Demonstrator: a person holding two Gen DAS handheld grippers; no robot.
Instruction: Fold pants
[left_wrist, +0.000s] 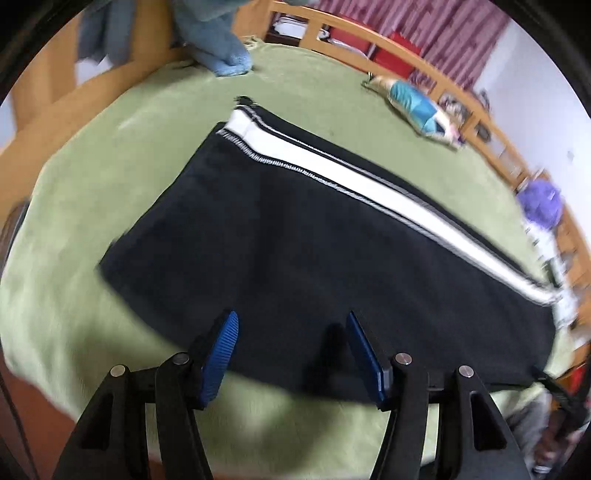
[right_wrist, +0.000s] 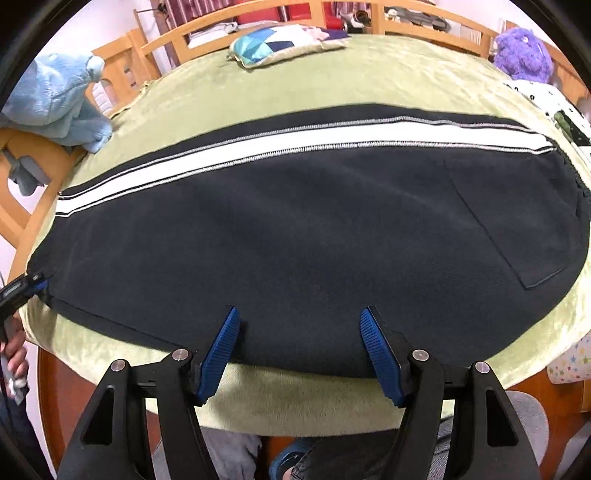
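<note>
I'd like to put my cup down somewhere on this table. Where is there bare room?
The green cover is bare between the black pants and the patterned cushion, and in a narrow strip along the near edge. The right end is crowded by a purple plush toy and printed cloth; a blue plush toy hangs at the left.

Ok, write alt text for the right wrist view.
Black pants with a white side stripe lie flat, legs stacked, on a green blanket. The right tool hovers open over their near edge, holding nothing. A patterned cushion and a purple plush toy sit at the far side.
</note>
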